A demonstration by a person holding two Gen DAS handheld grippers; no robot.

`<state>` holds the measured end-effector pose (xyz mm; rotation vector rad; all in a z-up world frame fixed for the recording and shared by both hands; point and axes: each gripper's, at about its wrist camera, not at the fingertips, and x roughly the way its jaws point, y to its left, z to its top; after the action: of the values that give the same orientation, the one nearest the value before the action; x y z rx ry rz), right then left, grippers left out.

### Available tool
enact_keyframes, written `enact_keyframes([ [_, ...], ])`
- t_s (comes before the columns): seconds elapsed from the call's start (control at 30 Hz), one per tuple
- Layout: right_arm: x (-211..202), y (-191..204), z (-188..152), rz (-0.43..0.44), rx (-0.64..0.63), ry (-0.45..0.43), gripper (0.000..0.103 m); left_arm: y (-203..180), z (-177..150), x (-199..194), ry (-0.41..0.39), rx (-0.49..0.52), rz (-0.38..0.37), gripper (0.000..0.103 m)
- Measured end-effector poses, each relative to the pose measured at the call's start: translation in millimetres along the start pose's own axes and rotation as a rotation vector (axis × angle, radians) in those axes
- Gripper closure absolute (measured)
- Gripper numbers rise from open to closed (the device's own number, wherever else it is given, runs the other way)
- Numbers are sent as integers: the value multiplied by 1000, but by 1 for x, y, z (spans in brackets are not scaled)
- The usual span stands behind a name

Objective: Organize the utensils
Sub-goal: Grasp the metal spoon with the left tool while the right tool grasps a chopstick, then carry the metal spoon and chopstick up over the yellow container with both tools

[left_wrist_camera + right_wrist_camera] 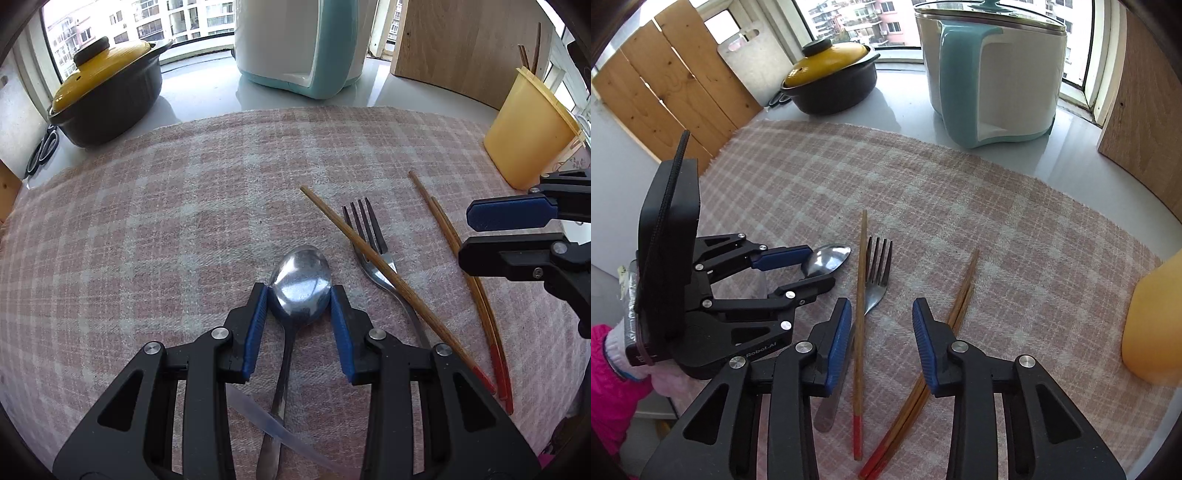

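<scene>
A metal spoon (pixel 301 282) lies on the pink checked cloth (pixel 166 221). My left gripper (pixel 300 295) has a blue pad on each side of the spoon's bowl, touching or nearly touching it. The spoon (pixel 827 260) also shows in the right wrist view between the left gripper's pads. A fork (pixel 369 236) lies to its right with one wooden chopstick (pixel 369 254) across it. A pair of chopsticks (pixel 465 266) lies further right. My right gripper (pixel 881 314) is open and empty above the cloth, between the single chopstick (pixel 860 295) and the pair (pixel 960 295). A yellow holder cup (pixel 528 133) with chopsticks stands far right.
A black pot with a yellow lid (pixel 107 92) stands at the back left, scissors (pixel 44 147) beside it. A white and teal appliance (pixel 303 44) stands at the back centre. A wooden board (pixel 465 48) leans at the back right. A clear plastic utensil (pixel 258 413) lies under the spoon handle.
</scene>
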<state>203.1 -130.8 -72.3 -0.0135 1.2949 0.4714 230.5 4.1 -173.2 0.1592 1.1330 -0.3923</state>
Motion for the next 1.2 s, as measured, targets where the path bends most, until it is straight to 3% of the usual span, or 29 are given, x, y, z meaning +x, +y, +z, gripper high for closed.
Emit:
enact_keyframes([
  [0.23,18,9,1,21,-37,54,85,16,-3,-4,-3,-75,-48,68],
  [0.6,53,24,7,-12,-81,118,86,39,-5,-14,-22,-183,-125,69],
  [0.8,60,31,13,-56,-117,114,97,48,-5,-22,-42,-224,-143,69],
  [1.2,37,25,14,-20,-88,58,98,48,-1,-44,-92,-229,-147,69],
])
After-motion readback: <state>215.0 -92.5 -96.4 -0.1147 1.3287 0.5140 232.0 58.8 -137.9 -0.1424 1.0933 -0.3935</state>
